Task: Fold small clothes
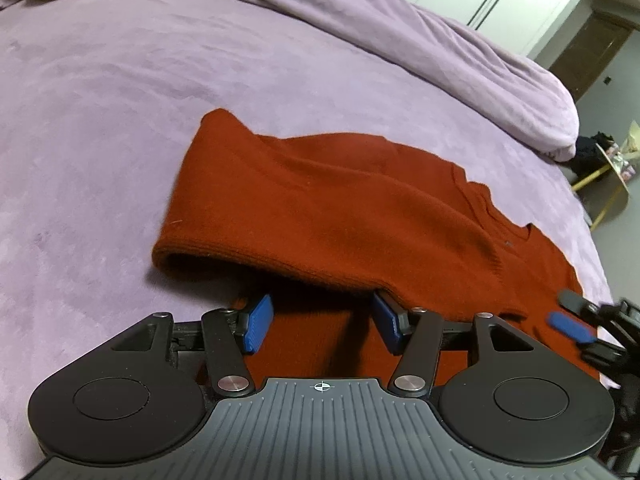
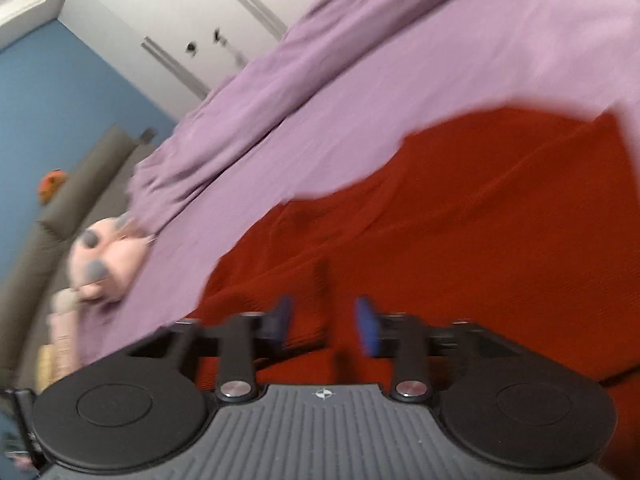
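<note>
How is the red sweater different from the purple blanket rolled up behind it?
The red sweater is small, knitted and folded over on itself; the purple blanket is long, fuzzy and bunched in a ridge along the far side. The sweater lies nearest the open left gripper; the blanket lies farther back. Both rest on the purple bed.

Sweater point(image 1: 328, 208) on bed point(image 1: 100, 120); duvet point(image 1: 420, 40) behind.

Parted right hand-held gripper point(image 2: 323, 326) over red sweater point(image 2: 480, 240).

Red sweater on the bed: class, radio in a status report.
Left tongs open, right tongs open. Red sweater partly folded, flat on purple bedspread. Nothing in the way.
</note>
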